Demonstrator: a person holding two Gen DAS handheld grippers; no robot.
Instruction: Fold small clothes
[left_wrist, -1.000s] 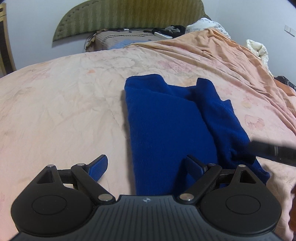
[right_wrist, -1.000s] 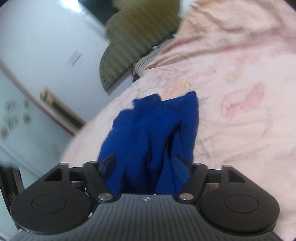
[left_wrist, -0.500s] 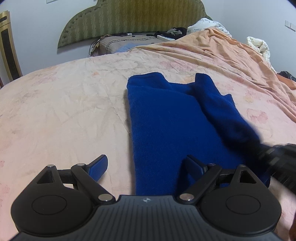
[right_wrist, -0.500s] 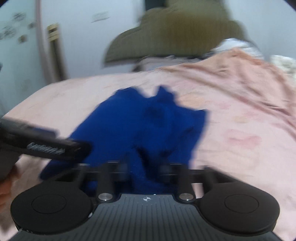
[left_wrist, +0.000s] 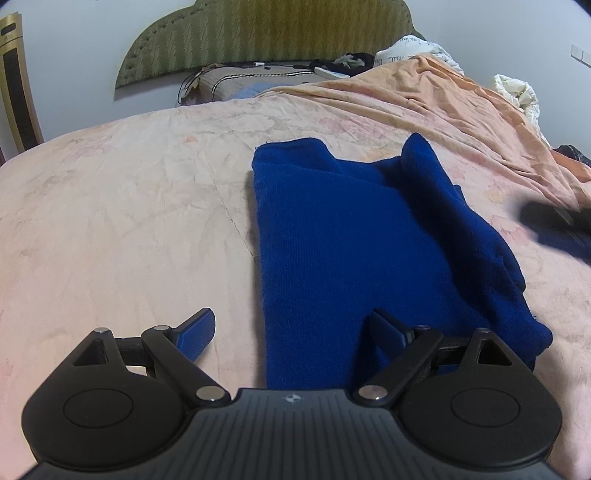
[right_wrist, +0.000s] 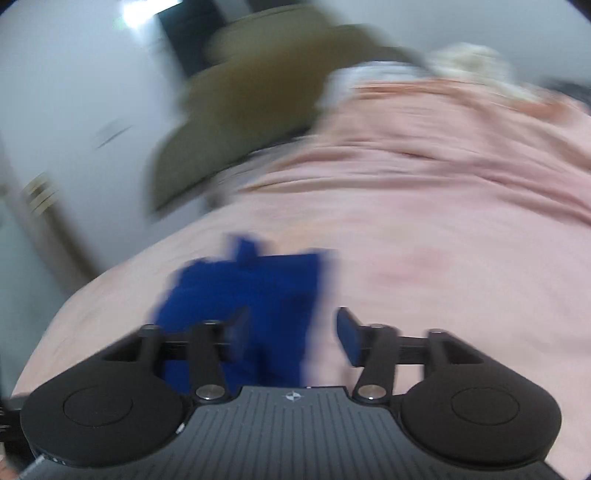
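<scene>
- Blue garment (left_wrist: 354, 251) lies part-folded on the bed (left_wrist: 129, 221).
- Left gripper (left_wrist: 295, 328): jaws spread, empty, over its near edge.
- Right gripper (right_wrist: 291, 336): jaws opening, nothing pinched.
- Risk: the loose right flap may slump unfolded.

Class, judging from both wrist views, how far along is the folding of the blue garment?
Done: blue garment lies partly folded on the bedsheet. In hand: nothing; left gripper open, right gripper opening, gripping nothing. Left: its right side looks bunched, so probably tidying.
</scene>
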